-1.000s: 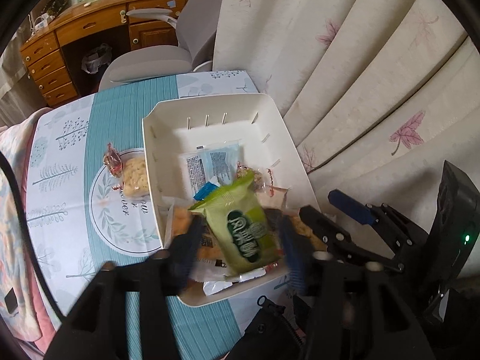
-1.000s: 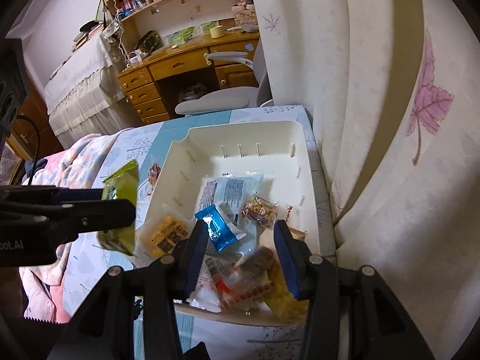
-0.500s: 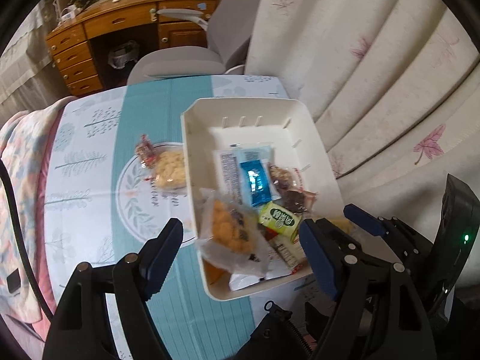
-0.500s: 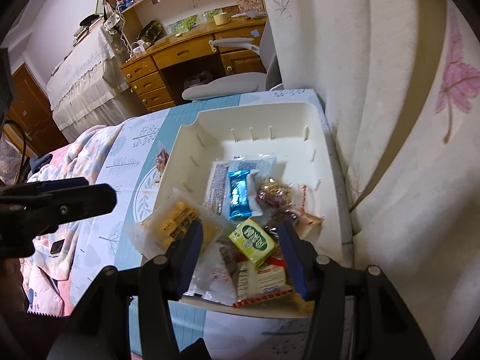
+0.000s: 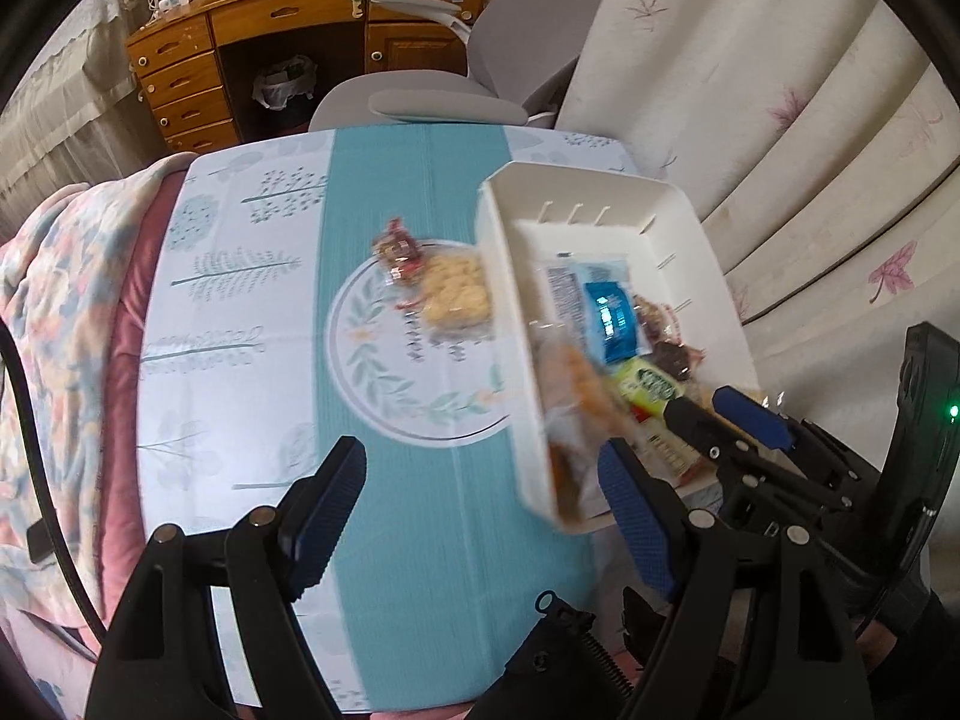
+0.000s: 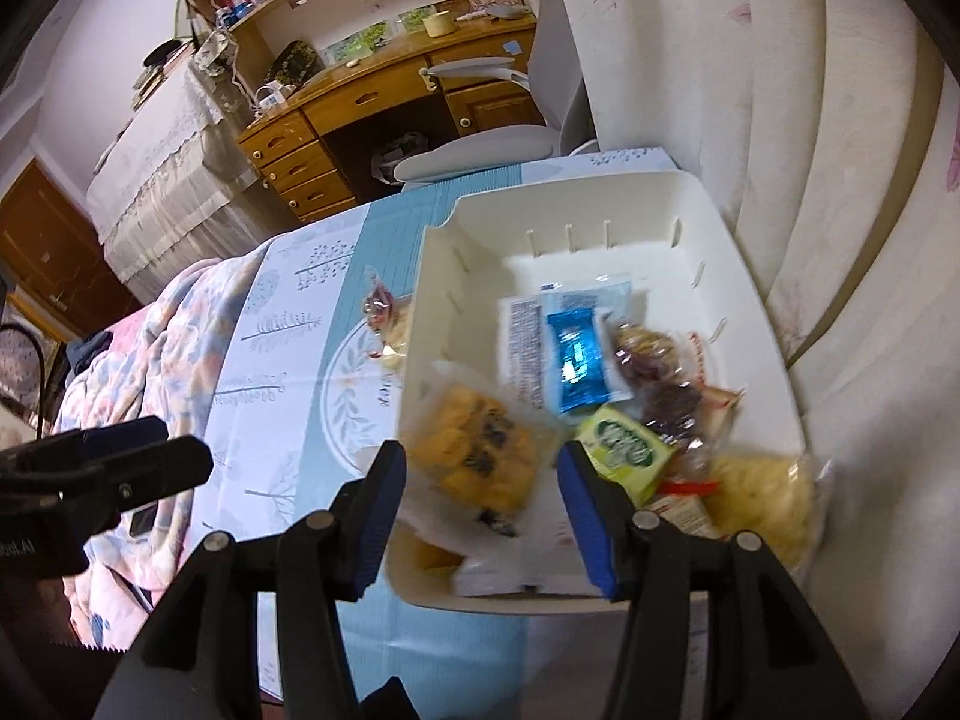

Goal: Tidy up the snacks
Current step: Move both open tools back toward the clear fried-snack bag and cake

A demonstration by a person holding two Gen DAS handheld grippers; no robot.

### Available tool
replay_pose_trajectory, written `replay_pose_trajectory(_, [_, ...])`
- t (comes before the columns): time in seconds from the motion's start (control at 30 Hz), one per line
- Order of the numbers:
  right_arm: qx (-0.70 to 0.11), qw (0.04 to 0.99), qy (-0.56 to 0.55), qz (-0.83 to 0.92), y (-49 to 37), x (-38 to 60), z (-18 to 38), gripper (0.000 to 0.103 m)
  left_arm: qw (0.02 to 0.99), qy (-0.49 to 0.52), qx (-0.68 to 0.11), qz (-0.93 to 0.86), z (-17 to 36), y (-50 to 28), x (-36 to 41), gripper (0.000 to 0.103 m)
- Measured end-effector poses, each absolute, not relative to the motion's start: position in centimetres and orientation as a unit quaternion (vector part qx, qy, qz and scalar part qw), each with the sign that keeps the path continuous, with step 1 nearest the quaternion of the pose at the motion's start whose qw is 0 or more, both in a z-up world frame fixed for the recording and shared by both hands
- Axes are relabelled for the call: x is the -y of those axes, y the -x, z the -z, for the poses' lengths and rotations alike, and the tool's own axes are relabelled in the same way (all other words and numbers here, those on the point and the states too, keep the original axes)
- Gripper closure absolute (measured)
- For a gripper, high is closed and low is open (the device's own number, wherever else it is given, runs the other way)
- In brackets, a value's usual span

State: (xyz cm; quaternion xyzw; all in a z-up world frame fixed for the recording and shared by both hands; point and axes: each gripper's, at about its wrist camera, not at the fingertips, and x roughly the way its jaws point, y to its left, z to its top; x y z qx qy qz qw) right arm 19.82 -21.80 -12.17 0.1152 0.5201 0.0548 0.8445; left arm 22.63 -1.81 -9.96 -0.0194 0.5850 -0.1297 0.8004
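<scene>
A white bin (image 5: 576, 192) (image 6: 738, 252) sits at the table's right side and holds several snack packs: a green pack (image 5: 651, 385) (image 6: 624, 450), a blue pack (image 5: 612, 318) (image 6: 573, 360), an orange cracker bag (image 6: 480, 453). Two snacks lie on the tablecloth left of the bin: a yellow bag (image 5: 453, 294) and a red-wrapped snack (image 5: 396, 252) (image 6: 378, 306). My left gripper (image 5: 480, 510) is open and empty above the tablecloth, near the bin's front left corner. My right gripper (image 6: 480, 510) is open and empty over the bin's near end.
The table (image 5: 240, 330) has a teal and white cloth. A floral blanket (image 5: 54, 312) lies at the left edge. A curtain (image 5: 810, 90) hangs right behind the bin. A grey chair (image 5: 450, 102) and wooden desk (image 5: 300, 18) stand beyond.
My left gripper let go of the green pack, which now lies in the bin, then swung left over the tablecloth. My right gripper has opened wider over the bin.
</scene>
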Motion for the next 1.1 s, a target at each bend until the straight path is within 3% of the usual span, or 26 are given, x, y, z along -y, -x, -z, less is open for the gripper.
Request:
replay_pose_trajectory(0.57, [-0.486, 0.848, -0.205, 0.039, -18.2, 11.7, 13.8, 0.049, 0.787, -0.057, -0.59, 0.172, 10.7, -25.5, -10.1, 0.024])
replay_pose_trajectory(0.73, [-0.451, 0.864, -0.213, 0.066, -18.5, 9.2, 13.9, 0.027, 0.786, -0.076, -0.586, 0.181, 11.2, -27.8, -11.3, 0.024])
replay_pose_trajectory(1.1, [-0.405, 0.883, -0.179, 0.157, -21.4, 6.2, 17.1, 0.027, 0.774, -0.094, -0.597, 0.188, 14.0, -33.7, -9.0, 0.02])
